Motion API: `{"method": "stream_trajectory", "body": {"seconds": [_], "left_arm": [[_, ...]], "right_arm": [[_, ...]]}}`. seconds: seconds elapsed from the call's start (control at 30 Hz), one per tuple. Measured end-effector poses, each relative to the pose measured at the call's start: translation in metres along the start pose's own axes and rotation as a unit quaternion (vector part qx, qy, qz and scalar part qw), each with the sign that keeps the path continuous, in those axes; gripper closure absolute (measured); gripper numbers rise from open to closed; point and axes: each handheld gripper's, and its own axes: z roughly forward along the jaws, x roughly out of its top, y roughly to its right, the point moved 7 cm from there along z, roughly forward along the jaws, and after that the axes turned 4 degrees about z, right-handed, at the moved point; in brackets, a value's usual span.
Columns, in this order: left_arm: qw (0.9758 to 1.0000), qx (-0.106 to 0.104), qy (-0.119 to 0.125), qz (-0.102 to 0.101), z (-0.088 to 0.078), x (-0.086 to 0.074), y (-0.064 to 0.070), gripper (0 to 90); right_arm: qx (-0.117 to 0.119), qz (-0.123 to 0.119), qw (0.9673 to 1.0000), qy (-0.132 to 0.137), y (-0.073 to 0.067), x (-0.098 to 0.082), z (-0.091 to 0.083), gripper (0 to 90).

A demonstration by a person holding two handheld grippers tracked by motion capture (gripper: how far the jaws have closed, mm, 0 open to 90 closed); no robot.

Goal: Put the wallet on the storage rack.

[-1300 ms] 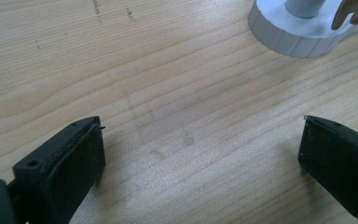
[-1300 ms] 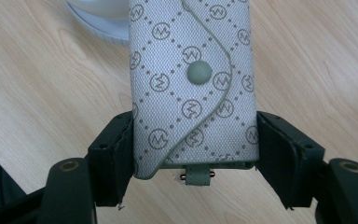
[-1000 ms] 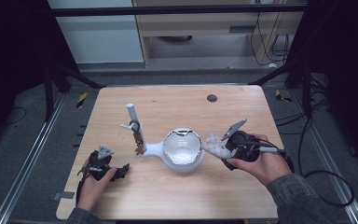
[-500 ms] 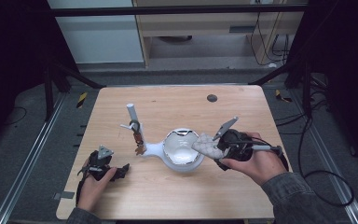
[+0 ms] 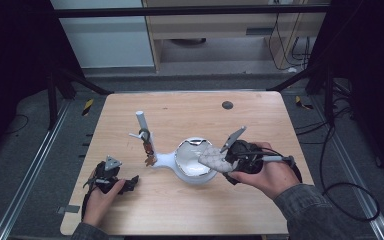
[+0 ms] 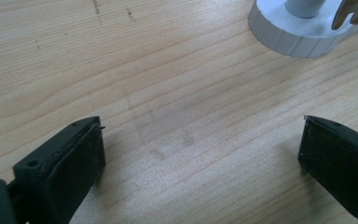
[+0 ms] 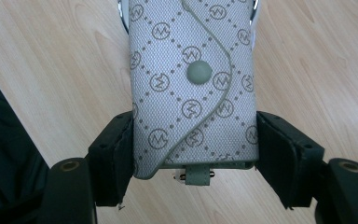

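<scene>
A grey patterned key pouch with a snap button is clamped between the jaws of my right gripper. It hangs over the right rim of the white dish. In the right gripper view the pouch stands upright between the two pads, my right gripper shut on its lower end. The dish joins a white stand with an upright post and a brown ornament. My left gripper rests open on the table at the front left; its jaws hold nothing.
The stand's round ribbed base lies just ahead of the left gripper. A small dark disc sits on the table toward the back right. Bare wooden tabletop stretches along the front edge between the person's hands.
My right gripper has carried the pouch leftward, from beside the dish to over its right rim. The left gripper has stayed where it was.
</scene>
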Motion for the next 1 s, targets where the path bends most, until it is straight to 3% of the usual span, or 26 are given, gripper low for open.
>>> {"method": "stream_trajectory", "body": {"seconds": [0.43, 1.0], "left_arm": [[1.0000, 0.000, 0.000, 0.000, 0.000, 0.000, 0.000, 0.0], [1.0000, 0.001, 0.000, 0.000, 0.000, 0.000, 0.000, 0.0]], "right_arm": [[0.018, -0.022, 0.9993, -0.026, -0.017, 0.019, 0.025, 32.3], [0.020, -0.025, 0.9981, -0.052, -0.016, 0.033, 0.049, 32.3]]}}
